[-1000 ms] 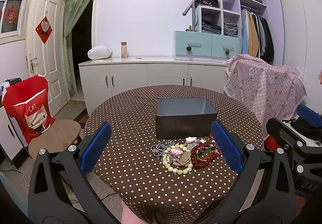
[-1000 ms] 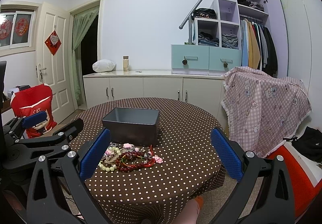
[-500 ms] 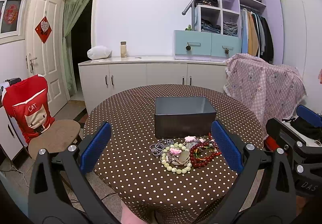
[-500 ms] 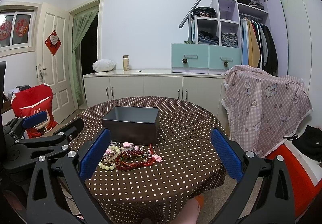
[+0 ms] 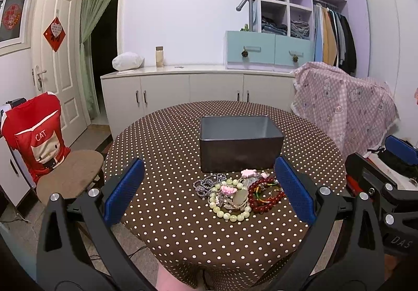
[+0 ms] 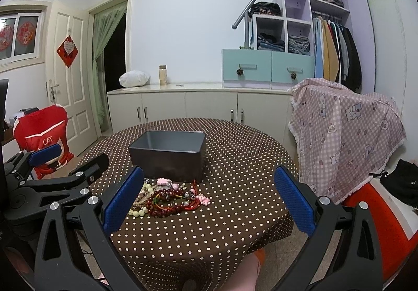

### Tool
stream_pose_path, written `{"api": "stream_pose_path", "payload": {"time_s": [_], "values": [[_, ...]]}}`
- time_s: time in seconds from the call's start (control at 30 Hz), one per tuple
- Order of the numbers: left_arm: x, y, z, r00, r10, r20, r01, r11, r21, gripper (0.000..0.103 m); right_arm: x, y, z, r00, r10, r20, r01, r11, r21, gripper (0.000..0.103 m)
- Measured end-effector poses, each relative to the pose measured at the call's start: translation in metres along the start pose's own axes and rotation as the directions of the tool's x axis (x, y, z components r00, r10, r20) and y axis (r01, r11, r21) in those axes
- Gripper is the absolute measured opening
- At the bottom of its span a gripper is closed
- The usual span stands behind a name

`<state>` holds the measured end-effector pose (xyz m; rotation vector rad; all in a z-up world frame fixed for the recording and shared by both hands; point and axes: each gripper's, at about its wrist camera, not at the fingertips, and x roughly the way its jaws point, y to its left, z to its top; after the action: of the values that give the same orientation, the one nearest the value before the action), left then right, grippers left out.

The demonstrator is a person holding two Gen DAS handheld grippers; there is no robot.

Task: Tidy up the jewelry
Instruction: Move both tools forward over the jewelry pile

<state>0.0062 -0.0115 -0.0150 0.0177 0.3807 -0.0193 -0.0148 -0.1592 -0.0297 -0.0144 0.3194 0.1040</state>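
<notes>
Two hand-held grippers, left gripper [image 5: 209,186] and right gripper [image 6: 209,191], are hovering wide open and empty above a tangled pile of bead jewelry [image 5: 239,193] lying just in front of an empty grey box [image 5: 240,143], seemingly its destination

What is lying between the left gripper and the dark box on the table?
In the left wrist view, the jewelry pile lies on the dotted tablecloth between the open left gripper and the dark box, close to the box's front wall.

Matt grey metal box [image 5: 241,144] on polka-dot cloth [image 5: 169,149] (glossy beads [image 5: 230,199] beside it).
</notes>
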Motion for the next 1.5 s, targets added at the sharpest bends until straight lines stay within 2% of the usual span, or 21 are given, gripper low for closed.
{"api": "stream_pose_path", "payload": {"time_s": [0.4, 0.8, 0.97, 1.1, 1.2, 1.37, 1.5], "values": [[0.027, 0.009, -0.014, 0.994, 0.001, -0.107, 0.0, 1.0, 0.017, 0.097, 0.038, -0.009, -0.016, 0.991, -0.046, -0.126, 0.045, 0.999, -0.009, 0.096], [0.055, 0.022, -0.032, 0.973, 0.0, -0.232, 0.007, 1.0, 0.027, 0.097, 0.072, -0.014, -0.036, 0.967, -0.054, -0.247, 0.048, 0.998, -0.03, 0.096], [0.067, 0.027, -0.041, 0.961, 0.007, -0.275, 0.002, 1.0, 0.031, 0.097, 0.08, -0.013, -0.042, 0.959, -0.016, -0.284, 0.008, 1.0, -0.029, 0.096], [0.074, 0.032, -0.045, 0.954, -0.022, -0.299, 0.026, 1.0, 0.01, 0.097, 0.086, -0.011, -0.046, 0.945, 0.082, -0.317, -0.084, 0.996, 0.008, 0.096], [0.077, 0.036, -0.046, 0.952, -0.048, -0.304, 0.049, 0.999, -0.005, 0.097, 0.088, -0.007, -0.047, 0.938, 0.127, -0.324, -0.129, 0.992, 0.014, 0.096], [0.079, 0.036, -0.047, 0.956, -0.069, -0.285, 0.07, 0.998, -0.009, 0.096, 0.085, -0.002, -0.048, 0.943, 0.13, -0.306, -0.142, 0.99, -0.017, 0.096], [0.076, 0.032, -0.047, 0.959, -0.095, -0.266, 0.104, 0.994, 0.02, 0.086, 0.085, 0.003, -0.048, 0.949, 0.12, -0.291, -0.143, 0.988, -0.062, 0.096]]}}
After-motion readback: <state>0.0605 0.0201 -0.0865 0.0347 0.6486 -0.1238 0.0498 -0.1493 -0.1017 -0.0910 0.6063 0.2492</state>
